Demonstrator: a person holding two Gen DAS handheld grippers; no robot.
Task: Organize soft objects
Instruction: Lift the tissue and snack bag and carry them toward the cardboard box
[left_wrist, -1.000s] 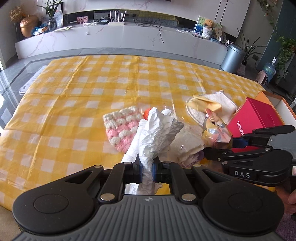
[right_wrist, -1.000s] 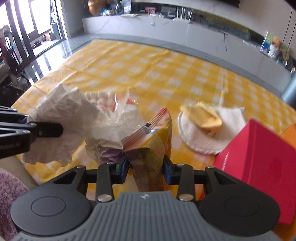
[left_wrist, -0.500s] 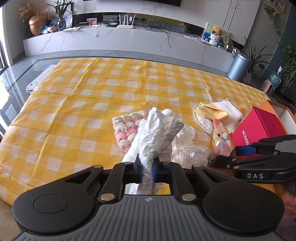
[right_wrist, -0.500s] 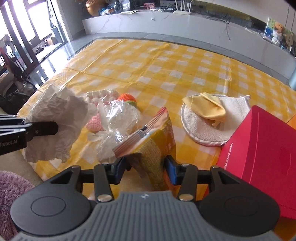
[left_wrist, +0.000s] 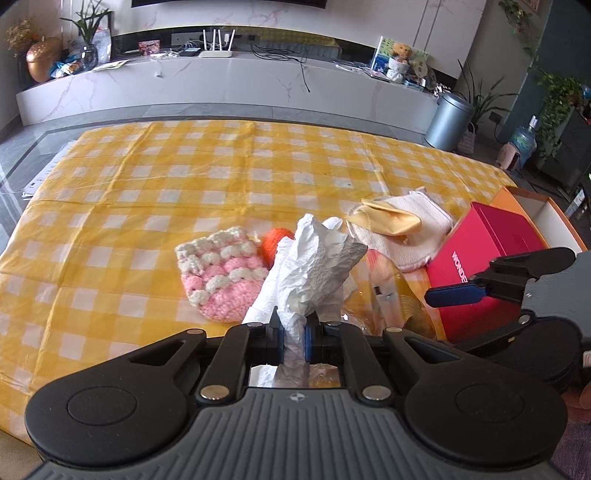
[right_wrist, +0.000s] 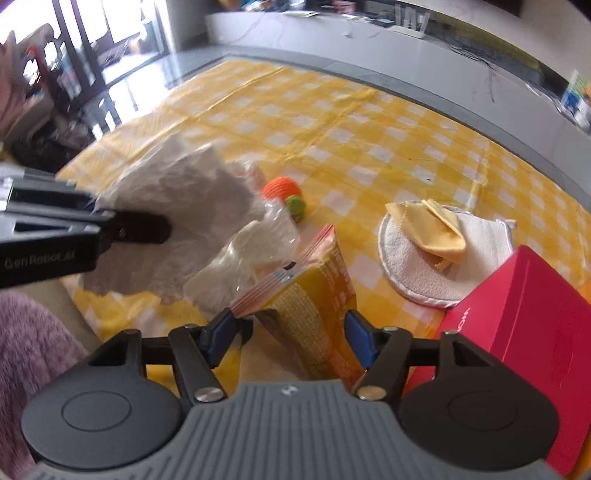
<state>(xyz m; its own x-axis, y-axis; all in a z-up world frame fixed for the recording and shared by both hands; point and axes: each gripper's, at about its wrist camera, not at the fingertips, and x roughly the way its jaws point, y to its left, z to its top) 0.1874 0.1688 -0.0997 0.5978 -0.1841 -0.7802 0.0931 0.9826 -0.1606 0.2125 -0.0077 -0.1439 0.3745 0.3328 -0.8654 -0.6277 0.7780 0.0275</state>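
Observation:
My left gripper is shut on a crumpled white paper towel, held above the table's near edge; it also shows in the right wrist view. My right gripper has its jaws apart on either side of a yellow snack packet; I cannot tell whether the pads still press it. A pink and white crochet pouch and an orange crochet ball lie on the yellow checked cloth. A clear plastic bag lies beside the packet.
A round white towel pad with a folded yellow cloth lies to the right. A red box stands at the near right, with an orange box behind it. A grey bin stands on the floor beyond the table.
My right gripper's jaws have widened around the snack packet and it has swung with the packet. The left gripper has kept hold of the paper towel and risen slightly.

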